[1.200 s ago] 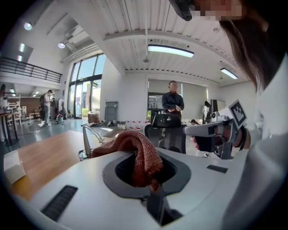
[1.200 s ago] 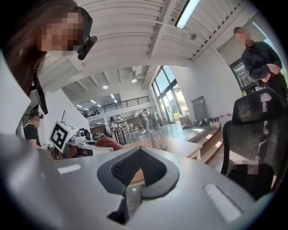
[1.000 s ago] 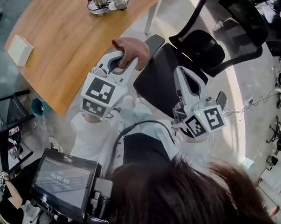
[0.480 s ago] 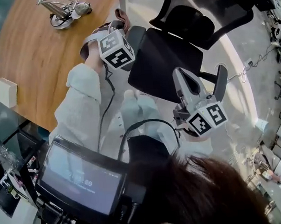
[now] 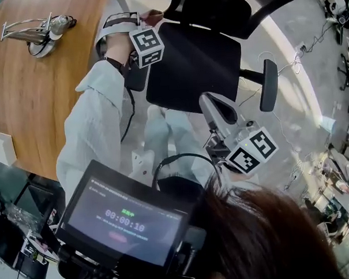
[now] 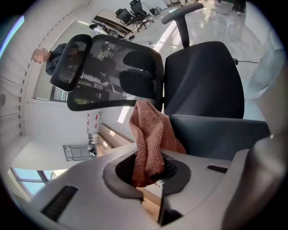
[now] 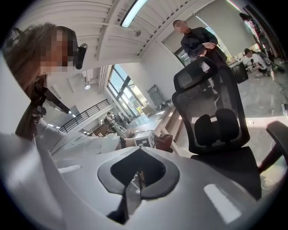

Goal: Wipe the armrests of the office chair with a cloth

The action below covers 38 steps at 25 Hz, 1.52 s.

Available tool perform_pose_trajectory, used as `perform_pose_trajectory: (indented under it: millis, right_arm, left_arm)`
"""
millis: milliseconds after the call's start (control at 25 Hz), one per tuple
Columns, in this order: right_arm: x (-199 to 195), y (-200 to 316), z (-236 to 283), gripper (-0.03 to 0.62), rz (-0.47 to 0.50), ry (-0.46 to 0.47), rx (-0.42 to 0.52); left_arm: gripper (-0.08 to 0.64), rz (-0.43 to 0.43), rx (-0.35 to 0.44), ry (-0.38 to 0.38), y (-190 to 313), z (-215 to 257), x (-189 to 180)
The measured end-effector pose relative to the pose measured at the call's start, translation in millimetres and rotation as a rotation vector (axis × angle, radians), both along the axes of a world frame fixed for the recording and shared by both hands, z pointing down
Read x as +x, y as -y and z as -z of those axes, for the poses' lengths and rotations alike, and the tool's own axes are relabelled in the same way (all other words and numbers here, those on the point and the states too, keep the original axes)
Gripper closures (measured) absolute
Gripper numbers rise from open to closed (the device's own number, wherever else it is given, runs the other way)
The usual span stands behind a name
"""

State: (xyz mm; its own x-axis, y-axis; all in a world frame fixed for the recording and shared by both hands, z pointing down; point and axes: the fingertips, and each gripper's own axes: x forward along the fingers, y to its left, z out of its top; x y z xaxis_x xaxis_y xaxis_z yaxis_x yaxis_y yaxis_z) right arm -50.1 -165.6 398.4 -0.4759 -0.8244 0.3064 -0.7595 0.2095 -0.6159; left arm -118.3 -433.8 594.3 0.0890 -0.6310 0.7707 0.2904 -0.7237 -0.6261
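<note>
Desk [image 5: 39, 84] side: cloth [image 6: 150, 139] nearer backrest [image 5: 226, 12] now.

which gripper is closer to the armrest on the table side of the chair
Left. The left gripper, shut on the cloth, is right at that armrest's end. The right gripper, shut and empty, hangs by the seat's front edge, well off it.

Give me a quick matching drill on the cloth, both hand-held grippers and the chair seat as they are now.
Things:
1. cloth
2. left hand-held gripper
3. right hand-held gripper
4. seat

States:
A. black, nothing on it
B. shut, holding nothing
C. reddish-brown, pinched in jaws
D. shut on the cloth

Pairs: 1-C, 2-D, 3-B, 4-A
</note>
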Motion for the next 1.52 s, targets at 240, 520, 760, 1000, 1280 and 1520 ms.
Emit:
perform_pose_trajectory:
  millis: [240,520,760,1000,1280,1520]
  right_arm:
    - [19.6,-9.0,-6.6,0.592,-0.072,0.048,-0.019]
    - [29.9,-2.6,6.2,0.592,-0.066,0.063,0.014]
    - [9.6,-1.4,12.8,0.592,-0.007,0.090,0.029]
    - [-19.7,-10.3,32.7,0.592,0.054,0.104,0.053]
    - [-44.3,-22.1,35.5,0.592,0.109,0.103,0.053]
    - [-50.6,-25.4,33.3,0.592,0.134,0.106,0.057]
  left_arm:
    - [0.514,-0.100,-0.191,0.146,-45.5,-40.5,4.3]
    - [0.517,-0.097,-0.353,0.176,-94.6,-46.9,-11.0]
    - [0.517,-0.050,-0.478,0.143,-141.7,-37.2,-38.6]
    - [0.517,-0.014,-0.554,0.098,-206.3,-11.0,-76.6]
    - [0.517,0.005,-0.600,0.058,-257.6,-2.9,-95.5]
    - [0.517,0.007,-0.626,0.042,-285.6,-11.7,-102.6]
